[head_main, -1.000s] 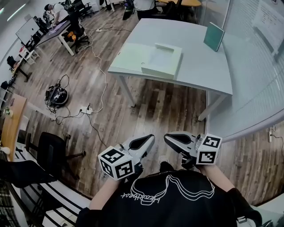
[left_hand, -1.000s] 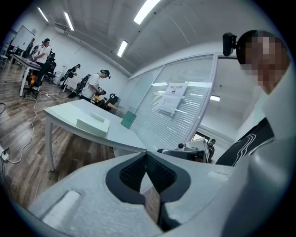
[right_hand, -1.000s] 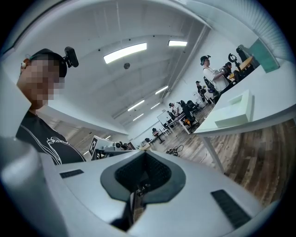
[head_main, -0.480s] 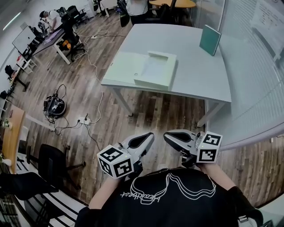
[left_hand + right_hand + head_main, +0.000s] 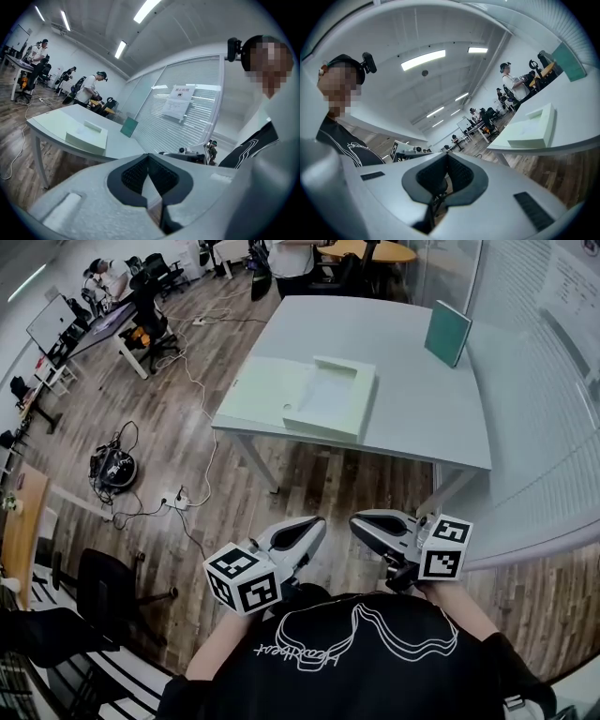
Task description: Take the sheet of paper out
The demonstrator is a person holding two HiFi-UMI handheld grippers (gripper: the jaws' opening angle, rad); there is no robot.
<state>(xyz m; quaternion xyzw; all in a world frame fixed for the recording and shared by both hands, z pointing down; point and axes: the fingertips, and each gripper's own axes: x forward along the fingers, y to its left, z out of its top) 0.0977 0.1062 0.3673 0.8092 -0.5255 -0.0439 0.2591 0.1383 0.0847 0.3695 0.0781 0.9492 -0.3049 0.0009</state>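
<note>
Hanging closed before the table [image 5: 412, 381]: left tongs [image 5: 317, 523], right tongs [image 5: 357, 519], both empty.

an open-plan office: a white table [image 5: 412, 381], a swivel chair [image 5: 111, 570], a desk monitor [image 5: 54, 322], a glass partition with blinds [image 5: 539, 399].

Ceiling lights [image 5: 423, 60] shine bright; edges bend fisheye-like.
</note>
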